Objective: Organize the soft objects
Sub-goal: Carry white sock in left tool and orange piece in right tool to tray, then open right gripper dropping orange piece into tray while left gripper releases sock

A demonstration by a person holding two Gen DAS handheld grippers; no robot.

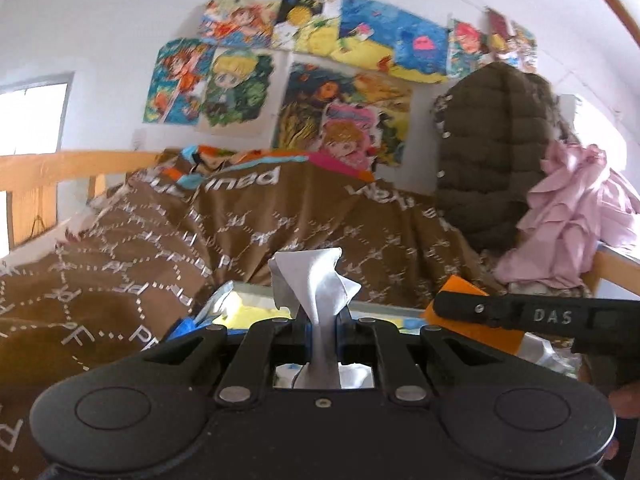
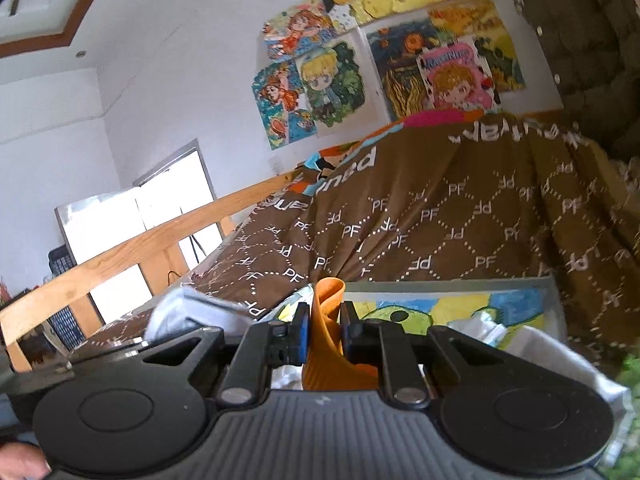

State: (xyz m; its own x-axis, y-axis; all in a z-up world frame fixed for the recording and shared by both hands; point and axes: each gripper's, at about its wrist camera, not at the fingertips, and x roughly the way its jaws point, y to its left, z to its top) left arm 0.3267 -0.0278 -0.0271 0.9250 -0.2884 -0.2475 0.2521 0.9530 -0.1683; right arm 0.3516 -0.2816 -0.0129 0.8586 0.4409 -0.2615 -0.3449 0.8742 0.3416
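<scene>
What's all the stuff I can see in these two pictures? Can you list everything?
Grey cloth: one, pale grey, pinched in left gripper.
Orange cloth: one, orange, pinched in right gripper.
Blanket: one, brown with white letters, heaped on the bed.
Puffer jacket: one, olive-brown, hanging right.
Pink garment: one, pink, beside the jacket.
Posters: several, multicoloured, on white wall.
Bed rail: one, wooden, left.
Left gripper: black, shut.
Right gripper: black, shut.

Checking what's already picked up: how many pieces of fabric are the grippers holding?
2: a grey cloth pinched in the left gripper, an orange cloth in the right gripper. Other cloths may be hidden.
</scene>
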